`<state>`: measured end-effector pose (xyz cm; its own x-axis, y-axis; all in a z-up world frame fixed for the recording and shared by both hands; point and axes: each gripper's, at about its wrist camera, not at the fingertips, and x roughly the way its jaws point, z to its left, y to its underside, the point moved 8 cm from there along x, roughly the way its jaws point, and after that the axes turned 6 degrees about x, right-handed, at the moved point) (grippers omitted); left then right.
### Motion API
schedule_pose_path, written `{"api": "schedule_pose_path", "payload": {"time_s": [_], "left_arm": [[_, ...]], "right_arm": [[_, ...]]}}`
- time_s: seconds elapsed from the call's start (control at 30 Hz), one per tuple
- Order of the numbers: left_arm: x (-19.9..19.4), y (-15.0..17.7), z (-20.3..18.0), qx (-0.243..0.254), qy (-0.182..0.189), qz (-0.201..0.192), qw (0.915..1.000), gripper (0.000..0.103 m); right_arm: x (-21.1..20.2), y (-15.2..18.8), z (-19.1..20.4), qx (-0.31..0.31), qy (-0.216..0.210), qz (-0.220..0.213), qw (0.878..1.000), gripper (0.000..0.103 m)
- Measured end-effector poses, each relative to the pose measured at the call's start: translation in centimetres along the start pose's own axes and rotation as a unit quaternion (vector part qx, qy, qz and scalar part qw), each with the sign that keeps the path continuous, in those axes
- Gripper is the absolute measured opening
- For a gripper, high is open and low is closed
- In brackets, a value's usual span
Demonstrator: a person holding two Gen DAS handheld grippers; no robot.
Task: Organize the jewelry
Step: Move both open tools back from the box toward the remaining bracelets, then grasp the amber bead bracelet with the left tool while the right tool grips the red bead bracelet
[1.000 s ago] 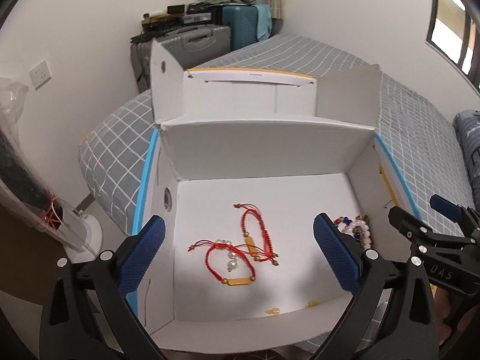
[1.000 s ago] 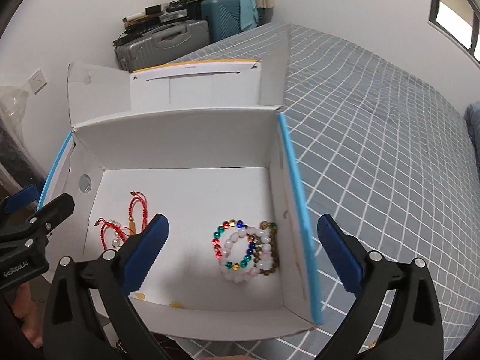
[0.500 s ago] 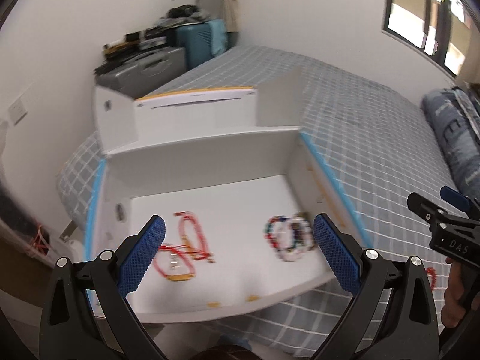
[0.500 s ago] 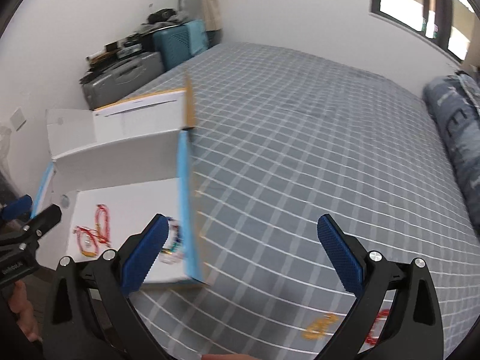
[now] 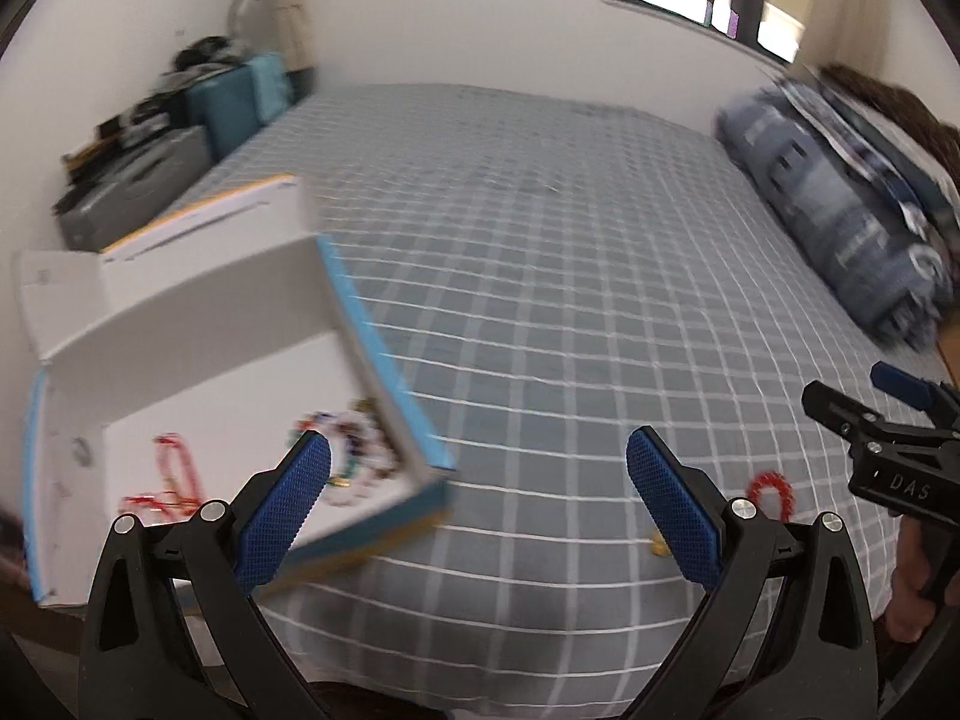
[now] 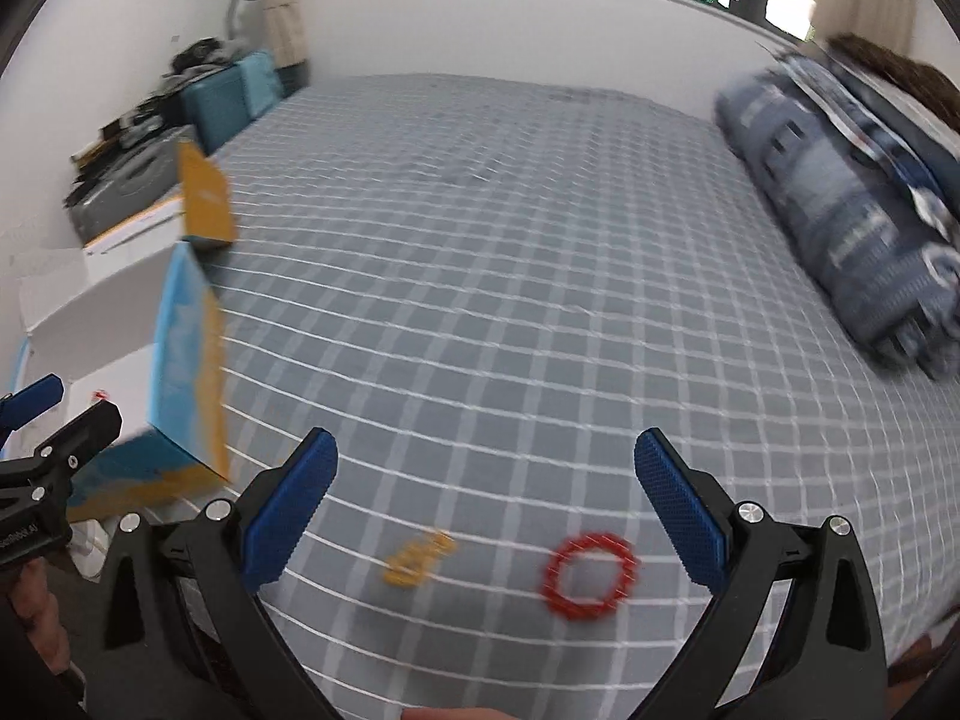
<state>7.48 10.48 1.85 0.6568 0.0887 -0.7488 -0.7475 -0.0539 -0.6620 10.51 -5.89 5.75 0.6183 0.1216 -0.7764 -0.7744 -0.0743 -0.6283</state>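
Red bracelet [image 6: 589, 575] on bed now ahead of right gripper [image 6: 486, 510]; box [image 5: 198, 372] swung left

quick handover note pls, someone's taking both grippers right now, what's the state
Left gripper: open, empty, over the bed beside the box.
Right gripper: open, empty, aimed at the loose pieces.
Done: red string bracelets and beaded bracelets lie in the white box.
Left: red bead bracelet and a blurred gold piece lie on the checked bedsheet; likely pick the red one next.
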Motion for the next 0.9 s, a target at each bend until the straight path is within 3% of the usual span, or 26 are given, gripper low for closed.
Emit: {"api": "schedule_pose_path", "payload": {"time_s": [0.27, 0.43, 0.73, 0.9], "left_arm": [[5.1, 2.6, -8.8, 0.061, 0.039, 0.033, 0.9968, 0.097], [7.7, 4.4, -12.1, 0.079, 0.053, 0.050, 0.9942, 0.097], [12.1, 6.3, -14.0, 0.093, 0.049, 0.061, 0.9925, 0.097], [13.8, 7.0, -14.8, 0.110, 0.046, 0.060, 0.9910, 0.097]], "right_arm": [[2.3, 4.7, -7.1, 0.029, 0.028, 0.036, 0.999, 0.095], [4.6, 7.4, -9.9, 0.044, 0.036, 0.057, 0.997, 0.095], [9.1, 10.4, -12.0, 0.063, 0.036, 0.091, 0.993, 0.094], [10.4, 11.5, -12.2, 0.058, 0.067, 0.084, 0.992, 0.094]]}}
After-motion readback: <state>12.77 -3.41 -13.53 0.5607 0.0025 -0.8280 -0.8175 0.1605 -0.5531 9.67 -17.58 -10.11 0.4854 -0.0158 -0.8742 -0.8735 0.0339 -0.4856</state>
